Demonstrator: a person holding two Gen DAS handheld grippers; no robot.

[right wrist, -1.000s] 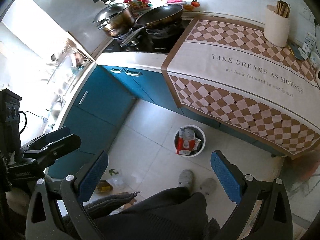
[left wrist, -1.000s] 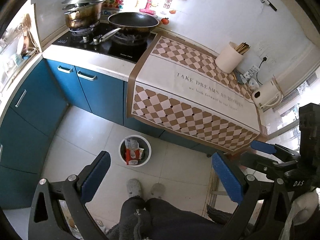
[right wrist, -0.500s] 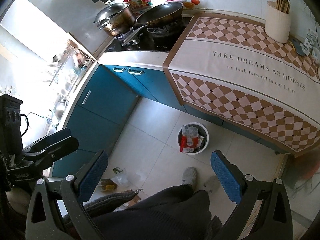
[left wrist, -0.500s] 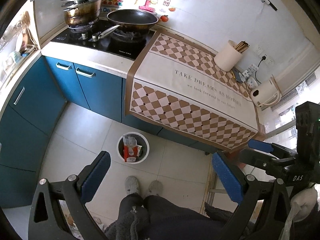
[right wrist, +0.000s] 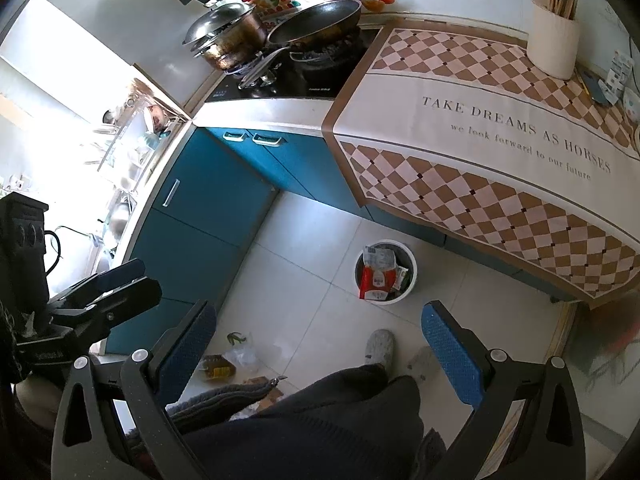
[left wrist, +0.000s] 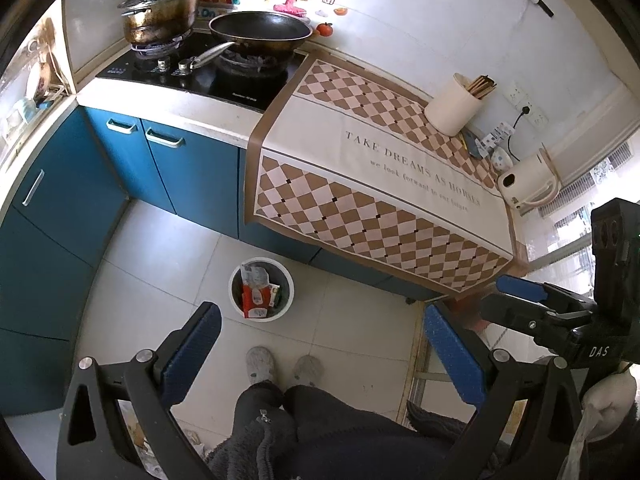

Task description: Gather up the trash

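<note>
trash sits in the white bin (left wrist: 261, 264) on the pale floor tiles (left wrist: 168, 264), at about 12 o'clock from the person's grey slippers (left wrist: 260, 362) and just in front of the blue cabinets (left wrist: 188, 168); a red and white packet (left wrist: 256, 298) and a crumpled white wrapper (left wrist: 254, 274) stick up inside it. largest in sight, the checked runner (left wrist: 380, 196) printed with "take dreams as horses" covers the countertop at 1 o'clock and hangs over its front edge. at 11 o'clock the black hob (left wrist: 208, 76) carries a dark frying pan (left wrist: 260, 32) and a lidded steel pot (left wrist: 160, 12). a cream utensil holder (left wrist: 452, 110) with chopsticks stands on the runner near the wall, a cream kettle (left wrist: 524, 186) beyond its far end. in the right wrist view more loose scraps (right wrist: 228, 360) lie on the floor at 7 o'clock from the bin. the left gripper (left wrist: 320, 354) hangs wide apart and holds nothing; the right gripper (right wrist: 318, 350) is equally wide and bare.
</note>
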